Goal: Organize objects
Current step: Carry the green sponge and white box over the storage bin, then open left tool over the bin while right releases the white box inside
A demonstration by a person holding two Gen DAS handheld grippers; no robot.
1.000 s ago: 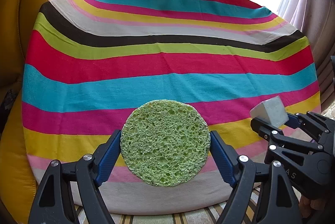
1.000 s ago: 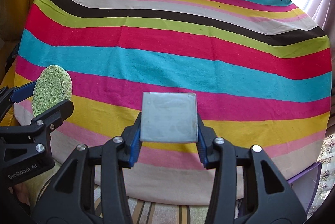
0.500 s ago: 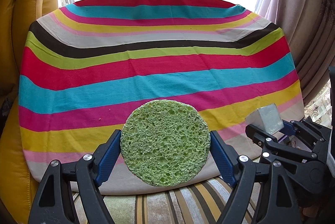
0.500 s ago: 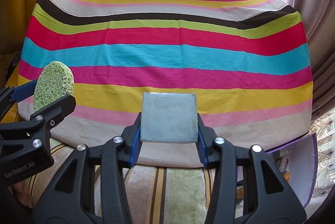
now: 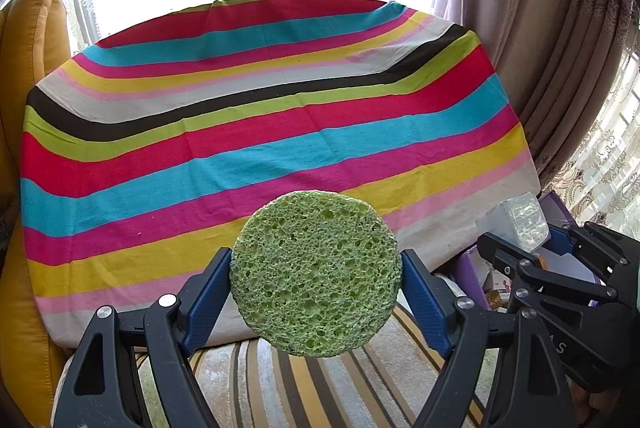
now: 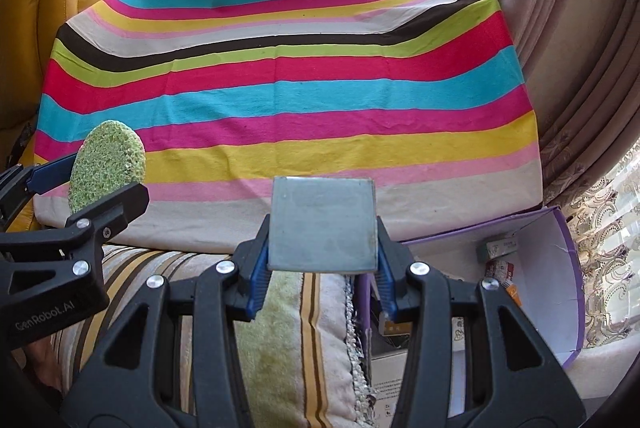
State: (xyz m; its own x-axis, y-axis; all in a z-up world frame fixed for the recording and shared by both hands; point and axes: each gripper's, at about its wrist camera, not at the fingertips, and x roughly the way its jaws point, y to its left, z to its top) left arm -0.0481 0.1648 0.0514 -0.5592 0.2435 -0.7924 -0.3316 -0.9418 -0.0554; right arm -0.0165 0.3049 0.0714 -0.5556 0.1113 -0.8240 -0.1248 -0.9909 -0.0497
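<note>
My left gripper (image 5: 316,280) is shut on a round green sponge (image 5: 316,280) and holds it in the air before the striped cloth. The sponge also shows in the right wrist view (image 6: 106,163) at the left. My right gripper (image 6: 323,228) is shut on a flat grey square block (image 6: 323,228). The block also shows in the left wrist view (image 5: 516,222) at the right, held by the right gripper (image 5: 520,236). Both grippers are side by side, above a striped cushion.
A table covered by a colourful striped cloth (image 6: 288,95) lies ahead. A striped seat cushion (image 6: 300,308) is below. An open purple box (image 6: 560,268) with small items stands at the right. A yellow chair (image 5: 28,67) is at the left, curtains (image 5: 560,47) at the right.
Both grippers have pulled back and away from the table with their objects still held. The cushion and the purple box have come into view below.
</note>
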